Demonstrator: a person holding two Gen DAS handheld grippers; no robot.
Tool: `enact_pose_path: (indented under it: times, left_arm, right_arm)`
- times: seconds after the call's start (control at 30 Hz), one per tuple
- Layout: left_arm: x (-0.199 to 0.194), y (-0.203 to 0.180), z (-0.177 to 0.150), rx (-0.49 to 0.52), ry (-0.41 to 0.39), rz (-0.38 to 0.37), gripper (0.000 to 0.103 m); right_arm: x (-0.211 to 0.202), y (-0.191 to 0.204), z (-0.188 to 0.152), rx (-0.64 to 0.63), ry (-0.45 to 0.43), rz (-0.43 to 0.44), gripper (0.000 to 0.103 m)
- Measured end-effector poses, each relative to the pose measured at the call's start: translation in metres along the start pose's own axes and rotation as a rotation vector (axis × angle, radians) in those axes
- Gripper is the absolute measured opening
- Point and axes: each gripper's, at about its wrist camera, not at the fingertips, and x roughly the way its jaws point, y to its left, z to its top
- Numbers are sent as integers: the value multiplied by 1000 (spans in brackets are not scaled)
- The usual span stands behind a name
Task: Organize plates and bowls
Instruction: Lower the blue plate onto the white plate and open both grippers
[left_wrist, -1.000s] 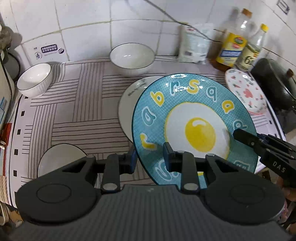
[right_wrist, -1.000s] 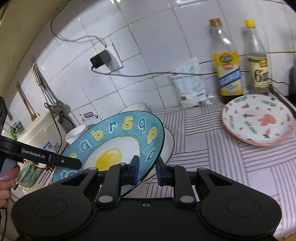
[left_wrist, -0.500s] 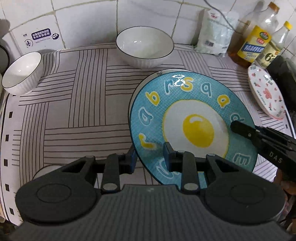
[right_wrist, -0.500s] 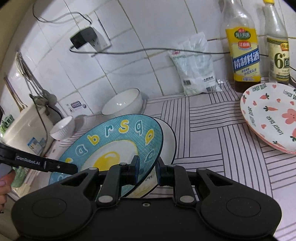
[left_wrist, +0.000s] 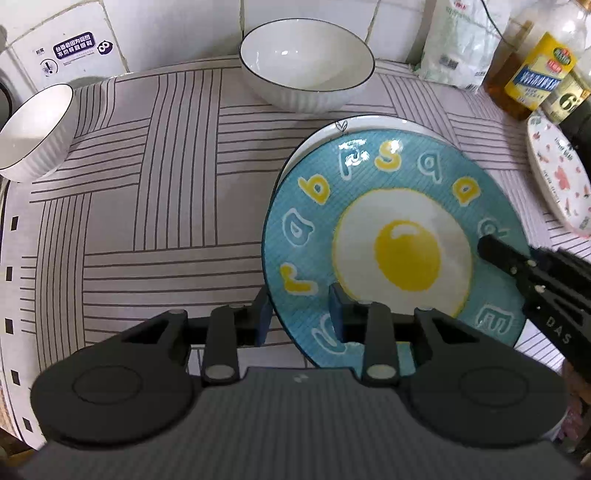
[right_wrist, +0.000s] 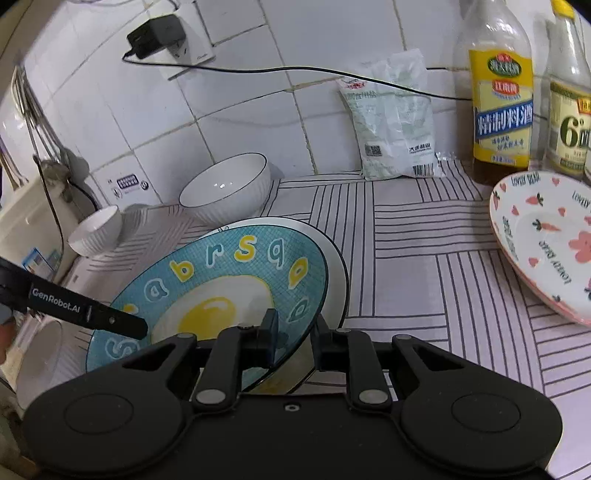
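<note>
1. Left wrist view: the blue fried-egg plate (left_wrist: 391, 236), carried high over the striped counter mat (left_wrist: 147, 206) a second ago, is now sinking onto the white plate (left_wrist: 373, 123) beneath it.
2. The left gripper (left_wrist: 299, 314) is loosening; its jaws have just been opening, with the near rim between them and no longer clearly pinched.
3. The right gripper (right_wrist: 293, 334) is staying clamped on the opposite rim.
4. Stacking is nearly finishing; the pink carrot plate (right_wrist: 543, 236) and two white bowls are waiting.

White plate (left_wrist: 373, 123) mostly hidden under blue plate (left_wrist: 388, 206); pink plate (right_wrist: 546, 240) cut off.
</note>
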Motion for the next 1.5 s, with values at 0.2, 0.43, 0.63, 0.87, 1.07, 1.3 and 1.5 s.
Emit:
enact_pose_path:
  times: [0.2, 0.43, 0.63, 0.87, 1.07, 1.3, 1.5]
  left_arm:
    - [2, -6, 3, 13, 14, 25, 31]
    - [2, -10, 3, -32, -10, 79, 28]
    - [4, -17, 4, -36, -18, 114, 27]
    - [-1, -20, 10, 0, 53, 100, 27]
    - [-30, -28, 5, 32, 61, 41, 29]
    - [-81, -57, -8, 114, -24, 9, 32]
    - [-122, -89, -18, 197, -98, -19, 38]
  right_arm:
    - [0, 10, 3, -58, 0, -78, 24]
    - [4, 33, 2, -172, 9, -194, 36]
    - [7, 43, -6, -210, 8, -304, 40]
    - [6, 40, -6, -195, -8, -303, 39]
    - [-35, 32, 6, -158, -65, -245, 39]
    - [-93, 21, 14, -142, -81, -231, 39]
    - [-142, 14, 16, -149, -128, -260, 46]
